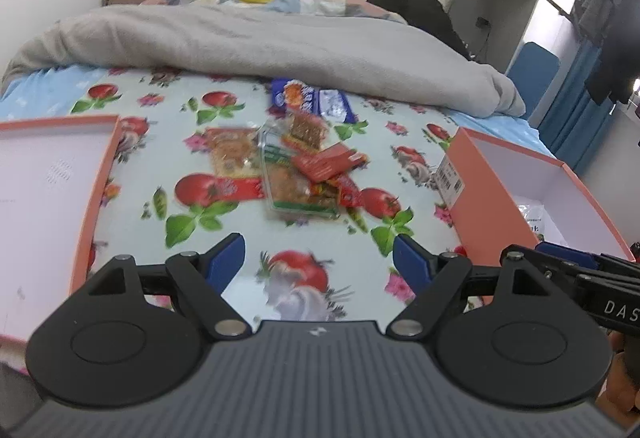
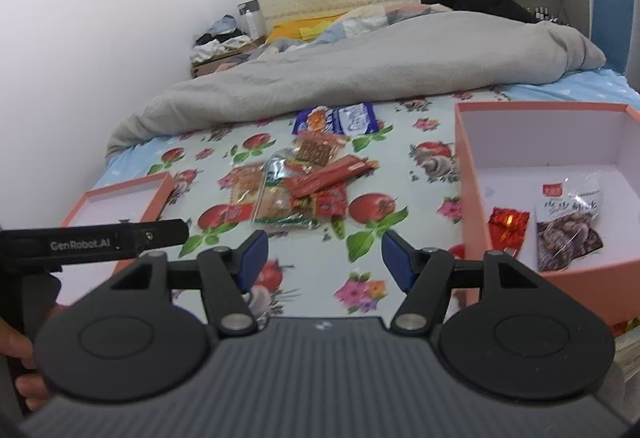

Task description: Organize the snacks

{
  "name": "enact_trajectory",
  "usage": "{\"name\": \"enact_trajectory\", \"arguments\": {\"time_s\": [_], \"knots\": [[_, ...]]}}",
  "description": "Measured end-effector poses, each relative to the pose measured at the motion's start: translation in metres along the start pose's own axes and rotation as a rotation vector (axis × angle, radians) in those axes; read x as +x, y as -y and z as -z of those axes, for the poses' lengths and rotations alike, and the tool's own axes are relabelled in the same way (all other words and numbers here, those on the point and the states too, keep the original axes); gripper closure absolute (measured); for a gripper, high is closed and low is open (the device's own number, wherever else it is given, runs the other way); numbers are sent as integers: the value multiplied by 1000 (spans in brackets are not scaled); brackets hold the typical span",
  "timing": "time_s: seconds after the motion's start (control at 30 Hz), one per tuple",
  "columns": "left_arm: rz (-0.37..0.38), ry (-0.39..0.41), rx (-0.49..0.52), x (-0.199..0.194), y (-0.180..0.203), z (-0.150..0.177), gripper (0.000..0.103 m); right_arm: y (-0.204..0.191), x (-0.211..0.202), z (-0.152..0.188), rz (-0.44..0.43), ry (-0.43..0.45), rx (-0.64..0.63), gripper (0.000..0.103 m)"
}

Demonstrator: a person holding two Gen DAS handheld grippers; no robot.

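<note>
We have a bed (image 1: 280, 37) carrying everything, its near half covered by a floral tomato-print sheet (image 1: 168, 165), with a grey blanket (image 1: 260, 41) bunched toward the headboard end, likely pushed back to free a flat sorting area. Two orange boxes sit at the near corners: the left box (image 1: 96, 189) looks bare inside, while the right box (image 2: 472, 173) already holds a red packet (image 2: 508, 228) and a dark dried-snack bag (image 2: 568, 234), so sorting seems barely started. The snack pile (image 1: 296, 165) sits mid-sheet between the boxes, well apart from both: a clear green-trimmed pack (image 1: 292, 185), an orange-and-red pack beside it (image 1: 232, 157), red sticks (image 1: 324, 161) overlapping on top, and a blue wrapper (image 1: 312, 99) at the far side just beside the blanket edge. Packs overlap, so picking one may drag neighbours.

Our left gripper (image 1: 318, 264) hovers low over the sheet near the bed's near edge, pointing forward at the pile, fingers spread wide, holding nothing. Our right gripper (image 2: 322, 258) is level beside it, same heading, fingers also parted and unloaded. Each one's body shows at the other view's edge, so they are close together. Both views are slightly blurred. We'd judge a reach toward the pile comes next.
</note>
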State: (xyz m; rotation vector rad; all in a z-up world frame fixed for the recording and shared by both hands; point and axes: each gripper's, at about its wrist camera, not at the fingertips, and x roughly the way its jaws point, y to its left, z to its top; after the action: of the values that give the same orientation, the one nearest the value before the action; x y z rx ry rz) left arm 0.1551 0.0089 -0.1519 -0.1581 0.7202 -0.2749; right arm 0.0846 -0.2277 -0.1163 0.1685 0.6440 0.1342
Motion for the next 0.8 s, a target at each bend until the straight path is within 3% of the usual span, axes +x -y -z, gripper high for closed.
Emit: {"name": "enact_trajectory", "arguments": {"time_s": [0.4,0.8], "knots": [[17,-59,-53,8,-19,9,19,-17,10,14,4,-36,-24,38],[42,-128,-117,65,-37,-5,19,-12,51,11,12,-80,-20,38]]}}
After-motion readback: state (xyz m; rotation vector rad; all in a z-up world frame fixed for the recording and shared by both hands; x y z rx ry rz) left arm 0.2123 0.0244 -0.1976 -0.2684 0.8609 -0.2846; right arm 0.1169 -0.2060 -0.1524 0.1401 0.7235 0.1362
